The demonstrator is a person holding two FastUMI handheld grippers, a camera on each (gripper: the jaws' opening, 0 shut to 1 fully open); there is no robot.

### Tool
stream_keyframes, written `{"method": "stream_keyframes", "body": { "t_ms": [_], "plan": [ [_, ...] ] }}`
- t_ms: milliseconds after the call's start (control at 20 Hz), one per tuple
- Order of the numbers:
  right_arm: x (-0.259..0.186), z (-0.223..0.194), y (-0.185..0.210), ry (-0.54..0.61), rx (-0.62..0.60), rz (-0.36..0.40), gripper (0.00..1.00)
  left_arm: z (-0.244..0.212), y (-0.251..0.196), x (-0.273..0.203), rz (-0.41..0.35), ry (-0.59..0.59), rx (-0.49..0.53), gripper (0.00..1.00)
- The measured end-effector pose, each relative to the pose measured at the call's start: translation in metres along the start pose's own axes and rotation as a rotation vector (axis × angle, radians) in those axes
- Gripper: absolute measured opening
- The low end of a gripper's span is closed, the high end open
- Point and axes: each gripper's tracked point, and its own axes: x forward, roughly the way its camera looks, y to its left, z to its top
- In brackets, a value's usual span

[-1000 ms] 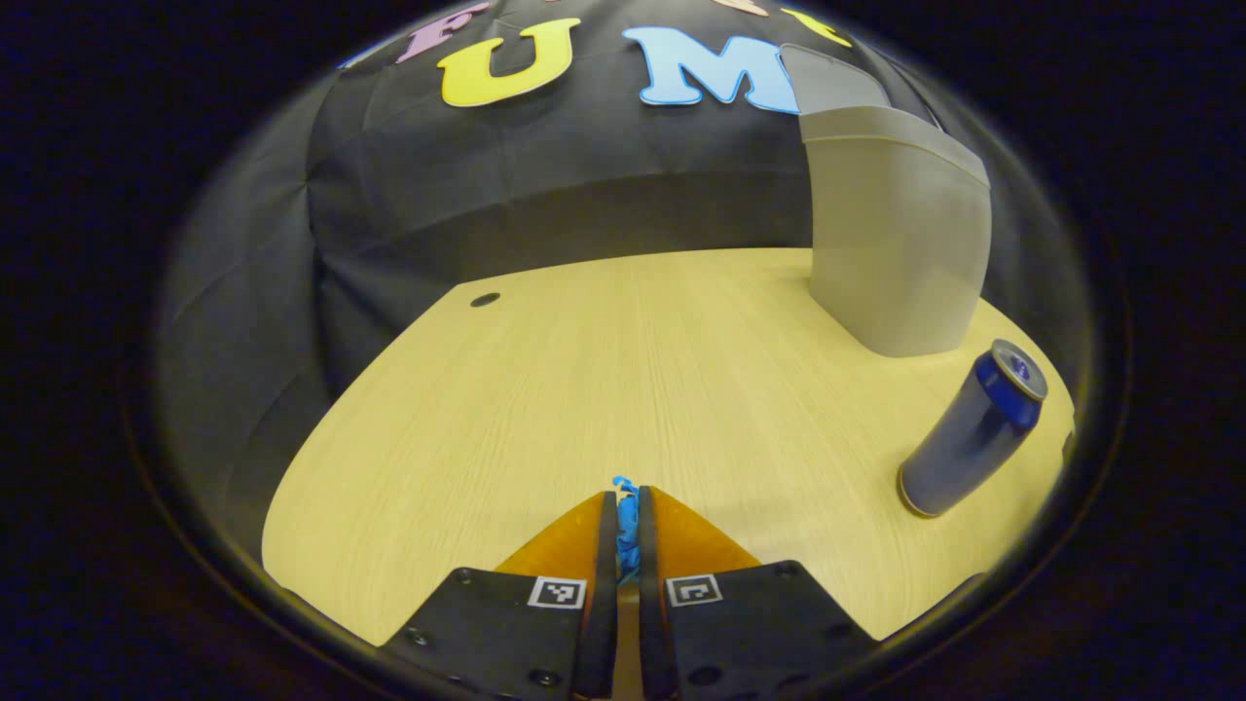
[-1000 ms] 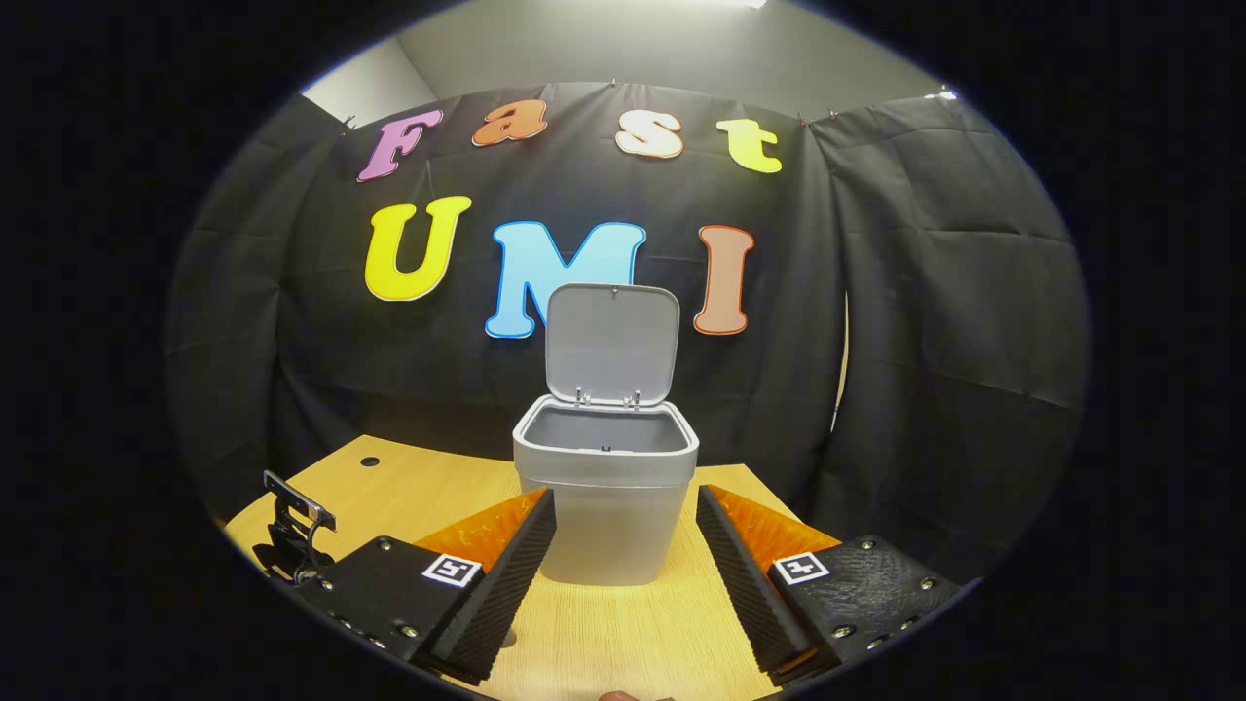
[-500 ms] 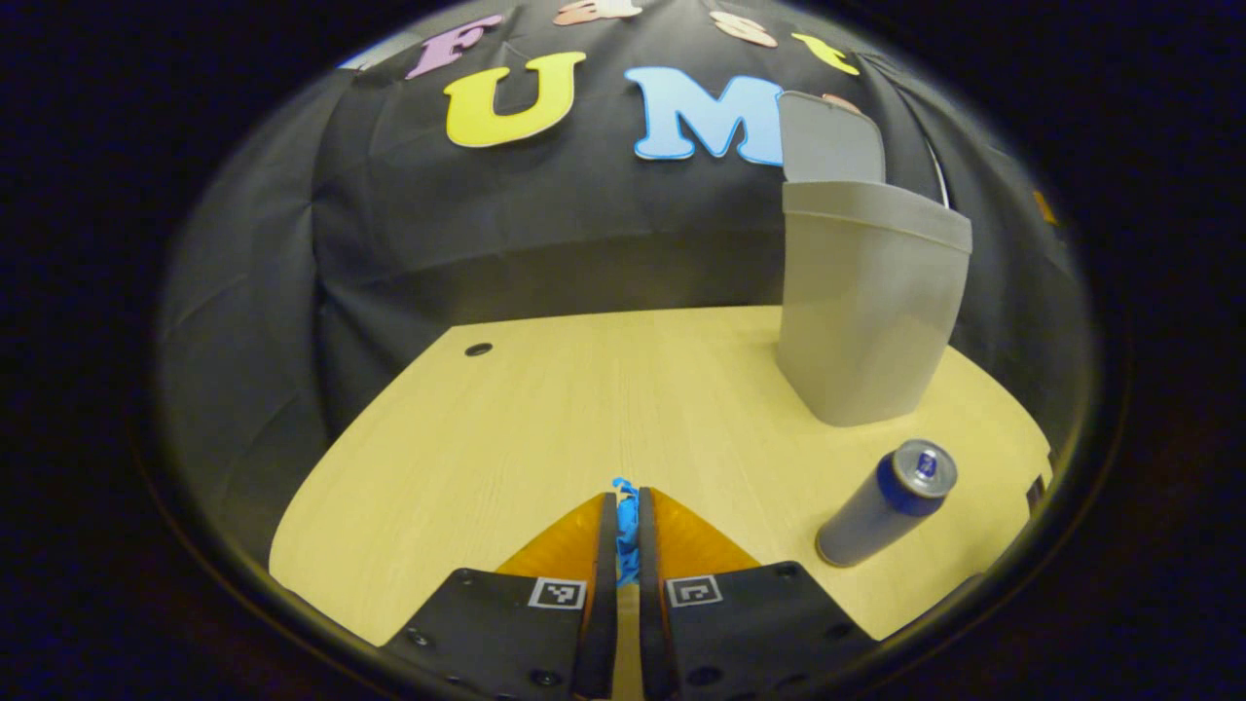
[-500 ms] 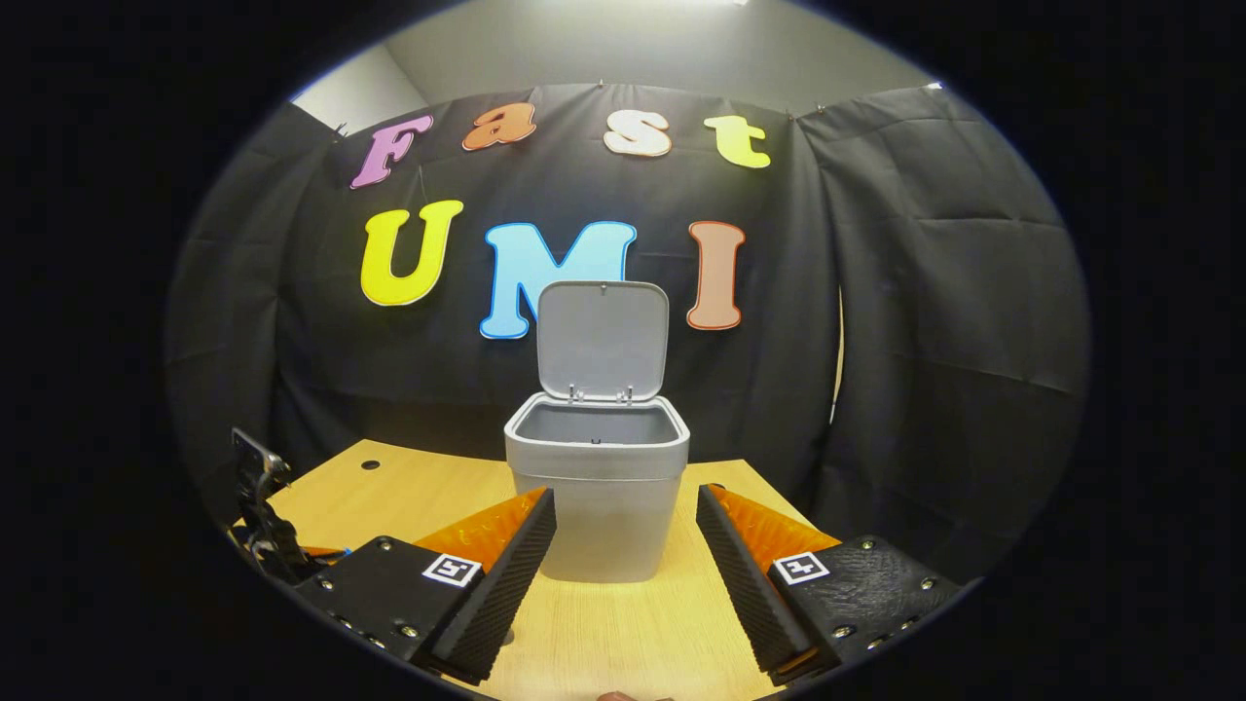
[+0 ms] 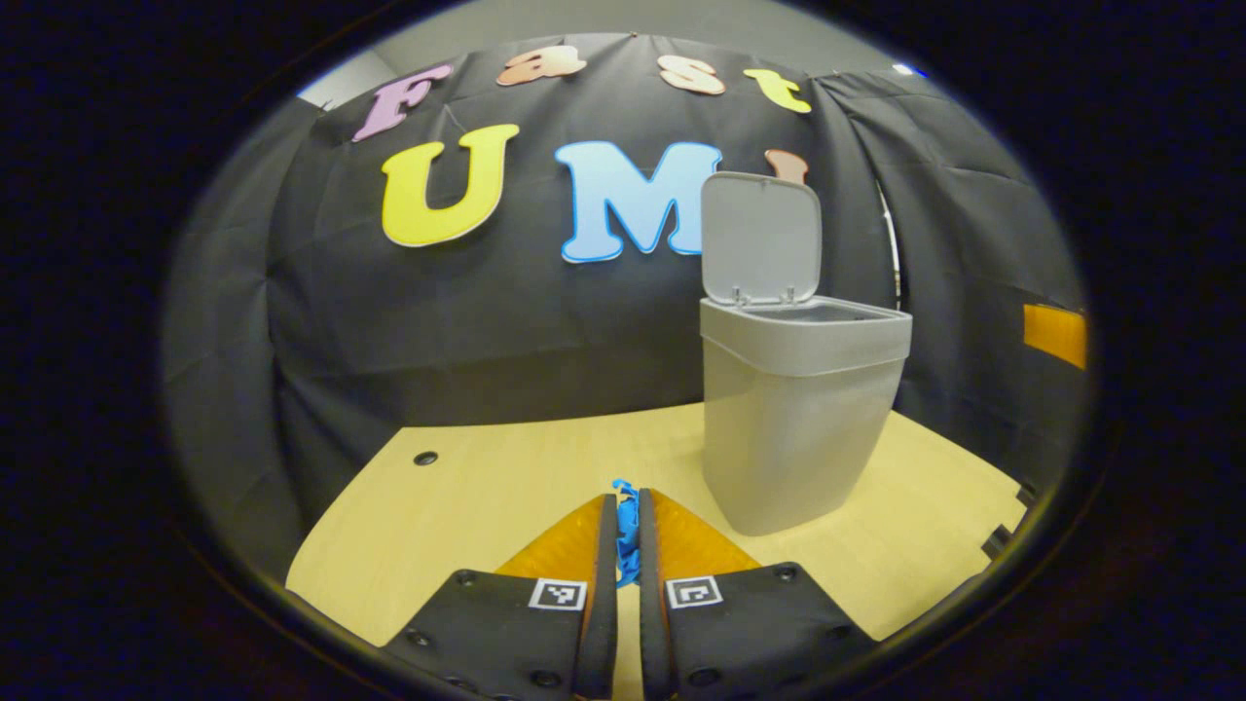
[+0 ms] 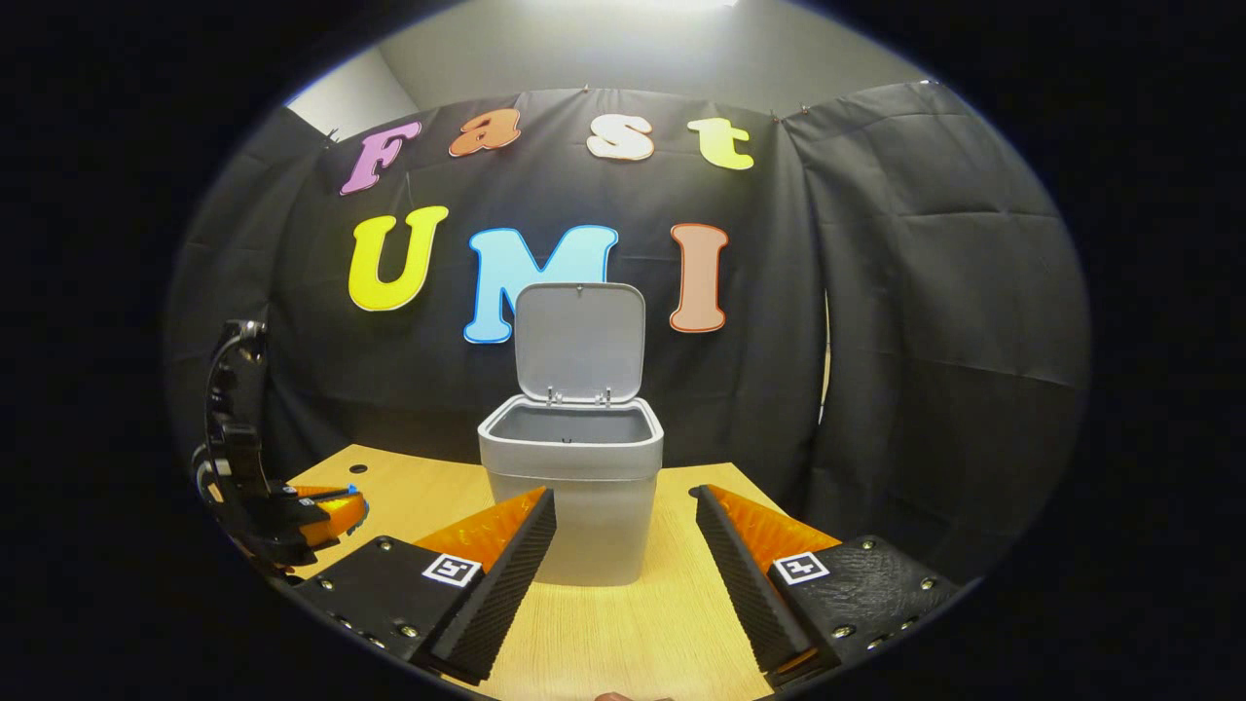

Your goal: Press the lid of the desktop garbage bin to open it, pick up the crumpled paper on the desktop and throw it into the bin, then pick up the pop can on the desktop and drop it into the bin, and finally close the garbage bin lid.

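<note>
In the left gripper view, the left hand-held gripper [image 5: 624,521] is clamped tight on the crumpled paper [image 5: 625,531], a thin blue scrap pinched between its two fingers and poking out just past the tips. Over the last second this view has tipped up and risen: the bin [image 5: 798,419] now stands ahead and to the right of the fingers with its rim showing and its lid [image 5: 761,239] upright, while the can that stood to the right a moment ago has slipped out of the frame. That suggests the paper is being carried toward the open bin and not yet above it. In the right gripper view, the right hand-held gripper [image 6: 625,545] has its fingers spread wide with nothing between them, low over the counter [image 6: 623,633], and the bin stands straight ahead beyond the fingertips. The left hand-held gripper has risen at the far left. Likely the drop comes next, then the can.
</note>
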Motion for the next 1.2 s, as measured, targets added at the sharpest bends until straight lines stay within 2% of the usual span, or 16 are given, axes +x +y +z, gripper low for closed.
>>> {"method": "stream_keyframes", "body": {
  "t_ms": [150, 400, 650, 1000, 1050, 1200],
  "plan": [
    [0.004, -0.007, -0.001, 0.004, 0.005, 0.010, 0.94, 0.037, -0.027, 0.012, -0.041, -0.061, -0.006, 0.18],
    [0.013, -0.019, -0.007, 0.028, 0.011, 0.016, 0.94, 0.100, -0.065, 0.037, -0.092, -0.171, -0.058, 0.16],
    [0.023, -0.021, -0.021, 0.032, 0.016, 0.004, 0.94, 0.147, -0.091, 0.064, -0.118, -0.241, -0.087, 0.16],
    [0.031, -0.029, -0.030, 0.059, -0.008, -0.003, 0.94, 0.169, -0.130, 0.113, -0.168, -0.272, -0.055, 0.17],
    [0.032, -0.028, -0.031, 0.061, -0.016, -0.006, 0.94, 0.170, -0.138, 0.123, -0.186, -0.265, -0.052, 0.15],
    [0.031, -0.016, -0.036, 0.047, -0.046, -0.014, 0.94, 0.168, -0.151, 0.143, -0.211, -0.242, -0.063, 0.19]
  ]
}}
